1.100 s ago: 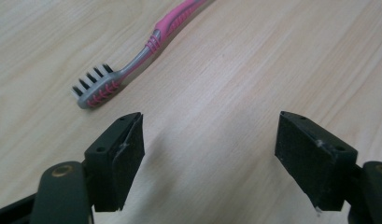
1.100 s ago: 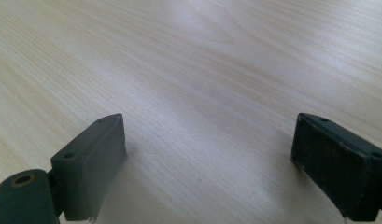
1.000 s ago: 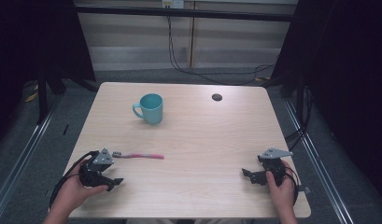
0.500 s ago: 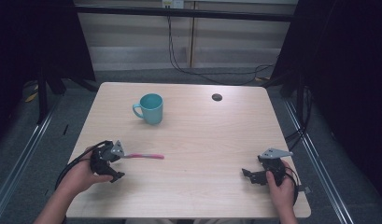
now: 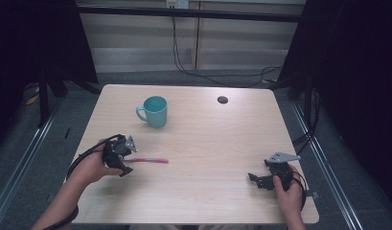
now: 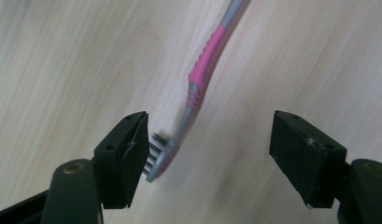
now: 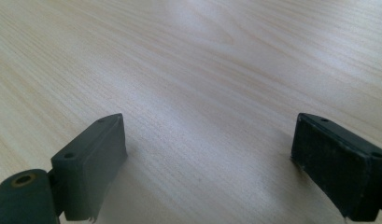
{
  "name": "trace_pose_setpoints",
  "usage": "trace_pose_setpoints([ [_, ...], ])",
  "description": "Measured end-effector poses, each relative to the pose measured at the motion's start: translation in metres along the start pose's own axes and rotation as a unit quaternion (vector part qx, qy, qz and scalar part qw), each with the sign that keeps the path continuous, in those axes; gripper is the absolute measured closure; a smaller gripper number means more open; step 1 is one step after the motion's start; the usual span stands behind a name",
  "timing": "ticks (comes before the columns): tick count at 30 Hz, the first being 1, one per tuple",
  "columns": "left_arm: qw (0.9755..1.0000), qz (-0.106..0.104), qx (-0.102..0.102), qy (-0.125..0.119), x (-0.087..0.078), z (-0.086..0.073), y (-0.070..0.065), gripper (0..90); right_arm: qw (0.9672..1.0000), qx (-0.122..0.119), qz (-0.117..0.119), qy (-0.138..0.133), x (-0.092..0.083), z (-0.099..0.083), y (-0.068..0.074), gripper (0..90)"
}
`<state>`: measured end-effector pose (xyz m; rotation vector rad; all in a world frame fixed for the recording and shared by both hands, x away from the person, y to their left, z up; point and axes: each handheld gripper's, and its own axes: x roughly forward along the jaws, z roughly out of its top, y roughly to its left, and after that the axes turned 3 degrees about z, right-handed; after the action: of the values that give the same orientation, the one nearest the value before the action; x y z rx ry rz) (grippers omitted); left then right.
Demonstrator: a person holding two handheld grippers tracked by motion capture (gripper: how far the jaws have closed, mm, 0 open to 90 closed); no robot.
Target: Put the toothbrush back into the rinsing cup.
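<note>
A pink and grey toothbrush lies flat on the wooden table, left of centre, its handle pointing right. My left gripper hovers over its bristle end. In the left gripper view the brush head sits between the open jaws, close by the left pad and far from the right one, while the handle runs away up the view. My right gripper rests near the table's front right, and in the right gripper view its jaws stand wide open over bare wood.
A teal mug stands upright at the back left of the table, handle to the left. A small dark disc lies near the back edge. Dark curtains and cables surround the table.
My left gripper has moved away from the front edge and to the right, coming over the toothbrush's bristle end. The toothbrush and the right gripper have stayed put.
</note>
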<state>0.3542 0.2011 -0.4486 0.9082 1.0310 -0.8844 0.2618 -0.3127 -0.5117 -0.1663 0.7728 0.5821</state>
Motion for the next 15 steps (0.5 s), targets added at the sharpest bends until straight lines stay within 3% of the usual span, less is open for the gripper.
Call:
trace_pose_setpoints([
  [9, 0.9998, 0.006, 0.017, 0.007, 0.004, 0.019, 0.003, 31.4, 1.0000, 0.000, 0.000, 0.000, 0.000, 0.000, 0.000, 9.6],
  [12, 0.9993, 0.010, 0.034, 0.016, 0.006, 0.023, 0.007, 32.6, 1.0000, 0.001, 0.000, 0.000, 0.000, 0.000, 0.000, 9.6],
  [15, 0.9993, 0.008, 0.031, 0.021, 0.009, 0.026, 0.008, 33.1, 1.0000, 0.000, 0.000, 0.000, 0.000, 0.000, 0.000, 9.6],
])
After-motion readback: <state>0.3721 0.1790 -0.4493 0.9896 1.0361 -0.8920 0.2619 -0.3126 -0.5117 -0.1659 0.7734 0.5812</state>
